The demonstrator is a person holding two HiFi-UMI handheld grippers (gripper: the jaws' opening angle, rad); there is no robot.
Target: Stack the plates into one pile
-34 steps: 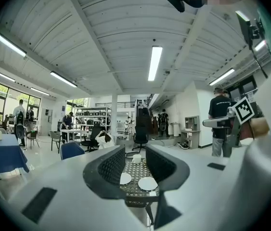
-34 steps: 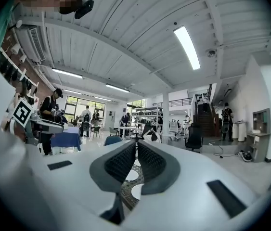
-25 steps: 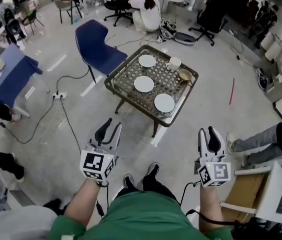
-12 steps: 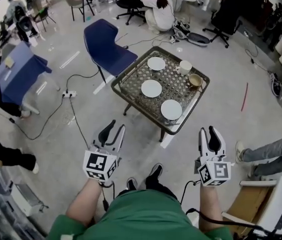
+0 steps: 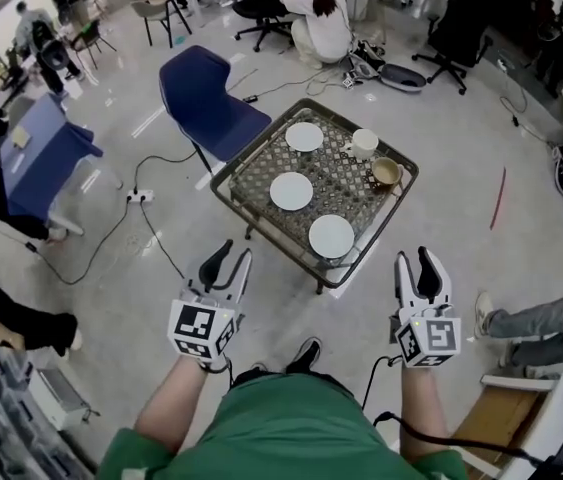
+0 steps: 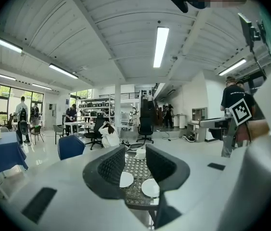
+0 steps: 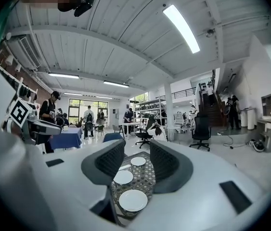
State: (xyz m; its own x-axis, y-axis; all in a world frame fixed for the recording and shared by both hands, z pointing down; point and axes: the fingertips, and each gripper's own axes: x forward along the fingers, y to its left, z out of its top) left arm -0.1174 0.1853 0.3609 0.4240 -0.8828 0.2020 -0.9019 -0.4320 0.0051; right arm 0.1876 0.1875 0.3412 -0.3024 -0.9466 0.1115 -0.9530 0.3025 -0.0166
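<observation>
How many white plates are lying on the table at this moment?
3. They lie apart in a row on the table: the far plate next to the white cup, the middle plate at the centre, the near plate by the near edge. None looks hidden.

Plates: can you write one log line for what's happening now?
plates: three, apart on table, unstacked | left gripper: open, empty | right gripper: just opened wider, empty | both short of table

Three white plates lie apart in a row, unstacked.
</observation>
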